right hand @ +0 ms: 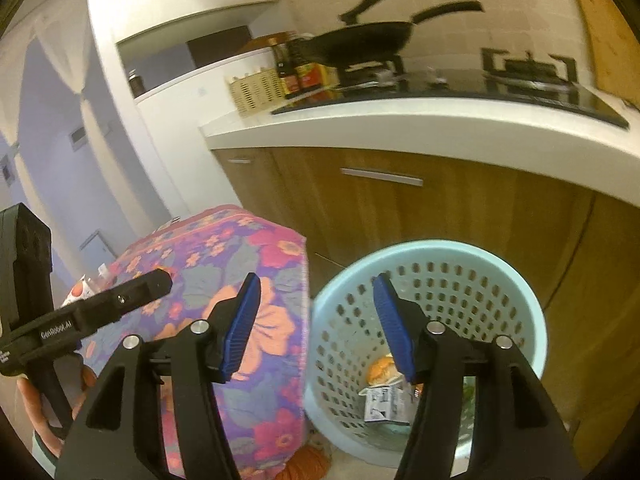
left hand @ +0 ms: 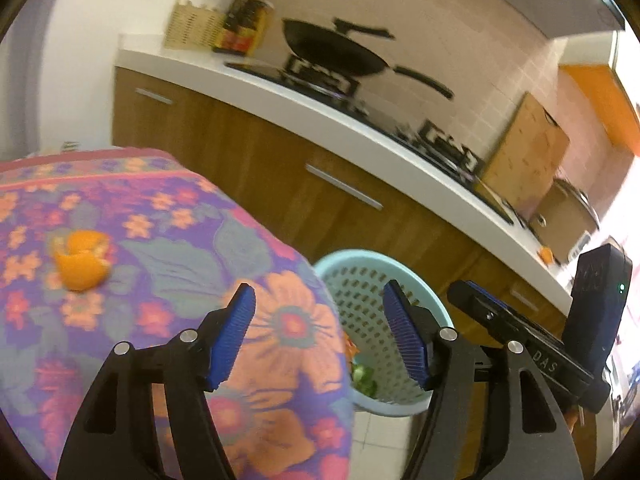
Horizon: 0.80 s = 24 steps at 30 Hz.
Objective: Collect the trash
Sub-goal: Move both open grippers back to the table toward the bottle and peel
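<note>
Left gripper (left hand: 318,334) fingers apart, empty, right gripper (right hand: 316,330) likewise

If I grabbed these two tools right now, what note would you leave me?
Left hand-held gripper: open, empty, above the table edge.
Right hand-held gripper: open, empty, over the blue basket.
Done: a small carton, a bun-like scrap and green scraps lie in the basket.
Left: orange peel on the floral tablecloth. Something orange lies on the floor by the table.
</note>
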### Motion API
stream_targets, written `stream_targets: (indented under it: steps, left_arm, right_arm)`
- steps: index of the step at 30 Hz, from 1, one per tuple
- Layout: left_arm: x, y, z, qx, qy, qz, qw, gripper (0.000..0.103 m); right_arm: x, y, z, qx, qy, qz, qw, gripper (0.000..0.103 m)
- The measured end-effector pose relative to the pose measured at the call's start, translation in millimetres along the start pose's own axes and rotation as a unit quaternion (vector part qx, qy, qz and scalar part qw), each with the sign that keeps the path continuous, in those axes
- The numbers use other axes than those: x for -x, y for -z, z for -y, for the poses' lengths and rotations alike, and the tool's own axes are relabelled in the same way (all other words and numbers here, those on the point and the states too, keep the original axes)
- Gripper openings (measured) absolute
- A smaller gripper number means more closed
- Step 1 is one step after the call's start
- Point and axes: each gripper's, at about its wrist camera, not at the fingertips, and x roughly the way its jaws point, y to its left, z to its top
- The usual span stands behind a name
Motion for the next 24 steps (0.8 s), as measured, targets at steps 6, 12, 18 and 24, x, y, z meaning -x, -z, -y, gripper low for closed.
stream_targets:
  steps: [6, 12, 18, 24]
  left_arm:
    - [46.9, -7.7, -39.5, 0.034, -0.032, 0.053, 0.9975, 0.065]
    - [94.4, -13.4, -87.0, 0.052, -0.069, 0.088, 0.9923, 0.069]
    - [133.8, -7.3, -137.3, 0.043, -0.140, 0.106, 0.9836, 0.079]
    - [160.6, 3.7, -184.1, 0.053, -0.194, 0.105, 0.9740, 0.079]
  right_arm:
    - [-19.2, -7.1, -57.1, 0.056, -0.012, -0.021, 0.998, 0.066]
    - [-46.3, -8.9, -121.9, 0.115, -0.037, -0.039, 0.992, 0.068]
    - [-77.9, -1.2, -178.9, 0.158, -0.057, -0.059, 0.984, 0.068]
    - [-126.9, 4.3, -218.6, 0.150, -0.077, -0.101, 0.981, 0.076]
